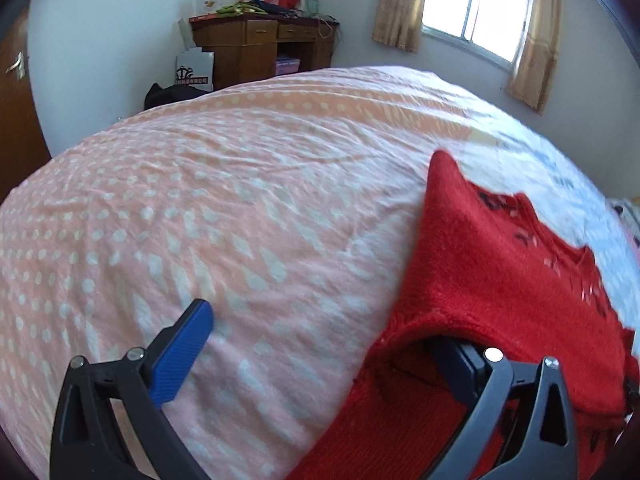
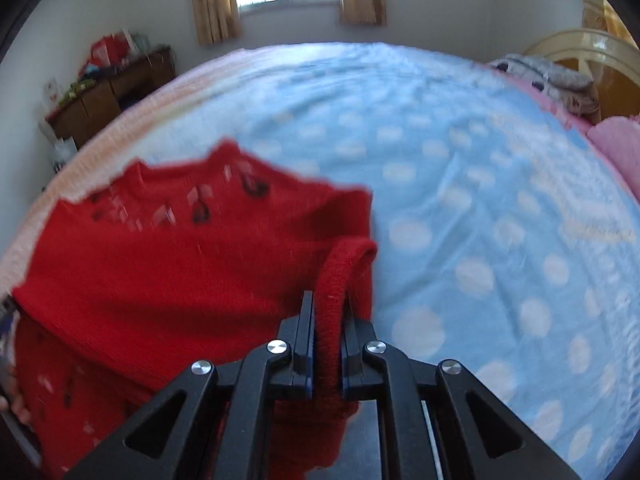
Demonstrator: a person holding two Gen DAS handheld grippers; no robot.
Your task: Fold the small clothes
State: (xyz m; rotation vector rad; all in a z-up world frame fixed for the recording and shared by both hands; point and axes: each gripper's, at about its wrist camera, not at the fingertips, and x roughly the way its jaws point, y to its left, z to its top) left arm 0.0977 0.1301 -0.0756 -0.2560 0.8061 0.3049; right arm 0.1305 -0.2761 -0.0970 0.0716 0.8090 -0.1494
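Left gripper [image 1: 328,344] was spread wide over the bed [image 1: 240,200], its right finger tucked inside the red sweater [image 1: 500,264]. Right gripper [image 2: 328,320] was clamped narrow on a rolled sweater edge, garment lifted above the bed.

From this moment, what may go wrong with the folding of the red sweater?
1. The left gripper stands wide open, one finger tucked inside the red sweater; that side may slip off.
2. The right gripper pinches only a thin ribbed edge, so the knit may stretch or pull free.
3. The wrinkled bedspread may spoil a flat fold.
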